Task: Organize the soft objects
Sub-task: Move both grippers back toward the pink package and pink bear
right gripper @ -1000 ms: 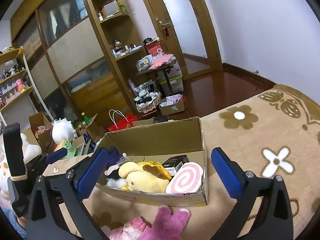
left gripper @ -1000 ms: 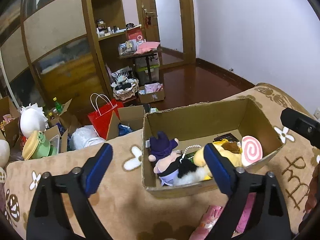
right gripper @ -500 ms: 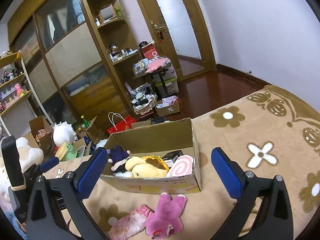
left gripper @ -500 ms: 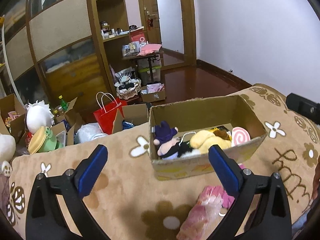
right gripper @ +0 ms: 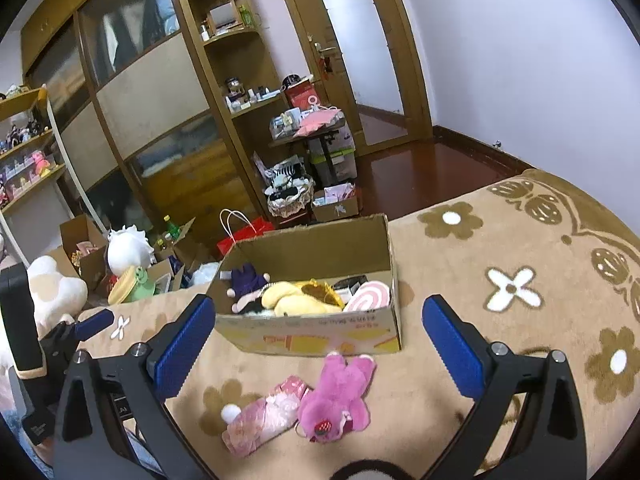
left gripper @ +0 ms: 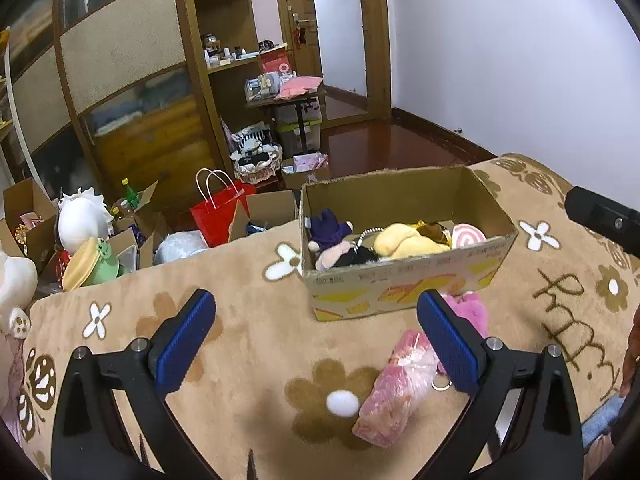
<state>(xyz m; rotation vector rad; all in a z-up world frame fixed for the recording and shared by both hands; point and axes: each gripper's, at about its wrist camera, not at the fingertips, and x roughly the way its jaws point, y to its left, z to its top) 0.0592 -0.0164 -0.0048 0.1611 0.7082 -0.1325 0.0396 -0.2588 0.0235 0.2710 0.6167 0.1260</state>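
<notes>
A cardboard box (left gripper: 404,292) (right gripper: 320,336) sits on the tan flowered blanket (left gripper: 240,336). It holds a purple-hatted doll (left gripper: 328,236), a yellow plush (left gripper: 404,240) (right gripper: 296,300) and a pink swirl cushion (left gripper: 468,234) (right gripper: 366,298). In front of the box lie a magenta plush bear (right gripper: 338,396) (left gripper: 470,310) and a light pink plush (left gripper: 396,390) (right gripper: 262,416). My left gripper (left gripper: 316,340) is open above the blanket, nothing between its blue pads. My right gripper (right gripper: 316,344) is open too, back from the box, with the two pink toys below it.
Beyond the bed's edge the floor is cluttered: a red paper bag (left gripper: 218,216), open cartons, a white plush (left gripper: 82,216) and a green frog toy (left gripper: 96,260). A wooden wardrobe (left gripper: 132,92) and shelves stand behind. The other gripper's body (left gripper: 604,218) shows at the right.
Both grippers have drawn back from the box and risen slightly. The box looks smaller, and the two pink toys in front of it have come into full view.
</notes>
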